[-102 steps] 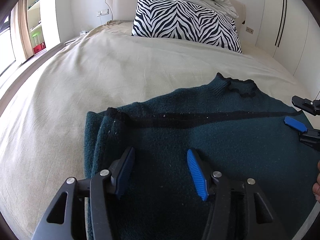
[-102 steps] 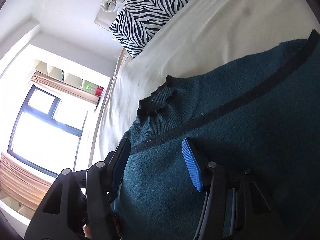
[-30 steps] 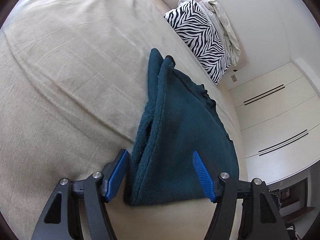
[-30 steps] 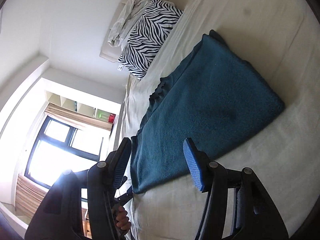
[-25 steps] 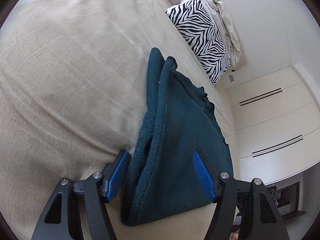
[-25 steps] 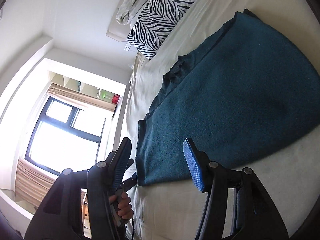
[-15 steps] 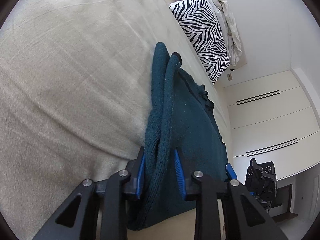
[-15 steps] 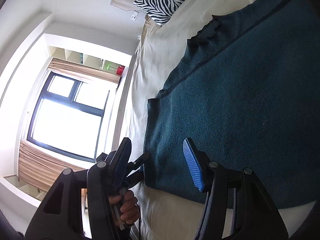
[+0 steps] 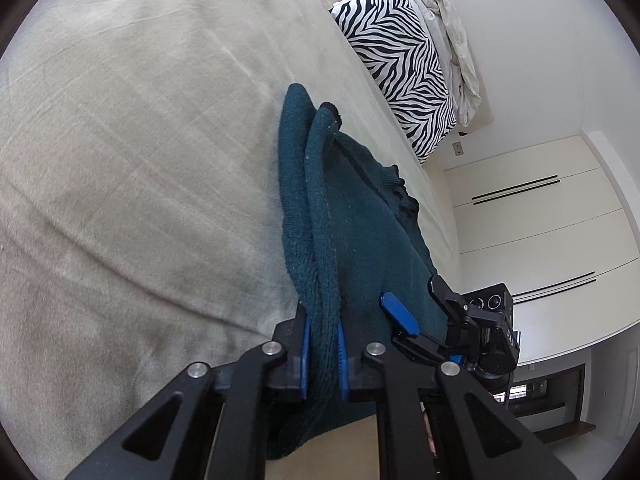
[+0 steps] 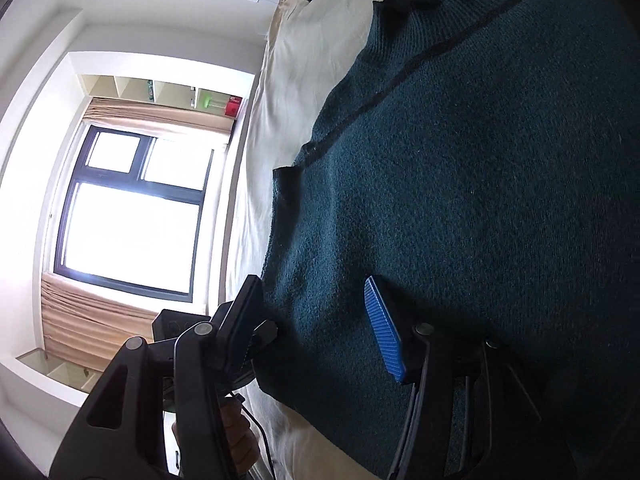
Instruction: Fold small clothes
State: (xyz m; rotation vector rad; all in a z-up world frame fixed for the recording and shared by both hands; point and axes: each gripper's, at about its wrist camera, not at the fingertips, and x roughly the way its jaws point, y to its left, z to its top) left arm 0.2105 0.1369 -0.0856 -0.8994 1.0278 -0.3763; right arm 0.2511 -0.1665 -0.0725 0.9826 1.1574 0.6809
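Observation:
A dark teal knit sweater [image 9: 360, 240] with a black stripe and black collar lies partly folded on a beige bed [image 9: 140, 140]. My left gripper [image 9: 322, 344] is shut on the sweater's stacked bottom-left edge near the bed's front. My right gripper [image 10: 312, 320] is open, its jaws straddling the sweater's [image 10: 480, 200] bottom hem. It also shows in the left wrist view [image 9: 416, 312], open over the hem's other end. The left gripper's body [image 10: 172, 326] shows behind my right one.
A zebra-striped pillow [image 9: 400, 68] with a crumpled white blanket [image 9: 456, 48] sits at the headboard. White wardrobe doors [image 9: 540, 220] stand on one side, a bright window [image 10: 128, 216] with beige curtains on the other. The bed's front edge [image 10: 304, 420] is right under the grippers.
My left gripper closed on the sweater's folded edge. My right gripper moved in over the bottom hem and stayed open.

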